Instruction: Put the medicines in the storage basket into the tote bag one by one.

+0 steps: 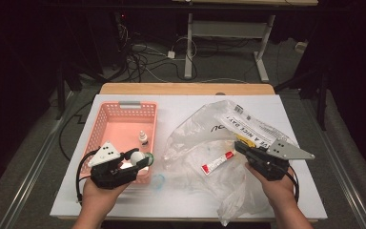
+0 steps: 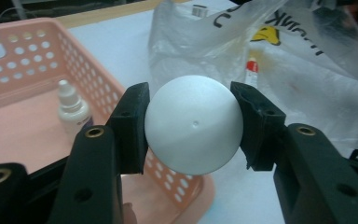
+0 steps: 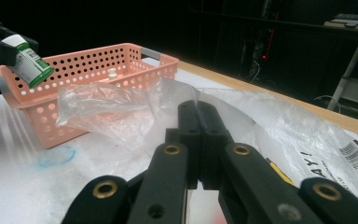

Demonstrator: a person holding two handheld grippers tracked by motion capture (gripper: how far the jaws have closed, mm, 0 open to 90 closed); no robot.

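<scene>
Left gripper (image 1: 140,160) jaws apart; right gripper (image 1: 240,147) jaws together

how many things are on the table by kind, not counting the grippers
basket: 1, pink
plastic bag: 1, clear, pinched by the right gripper
bottles: 2, a small dropper bottle in the basket, and a white-capped bottle with a green label held in the left gripper
tube: 1, red and white, inside the bag
total: 5
</scene>
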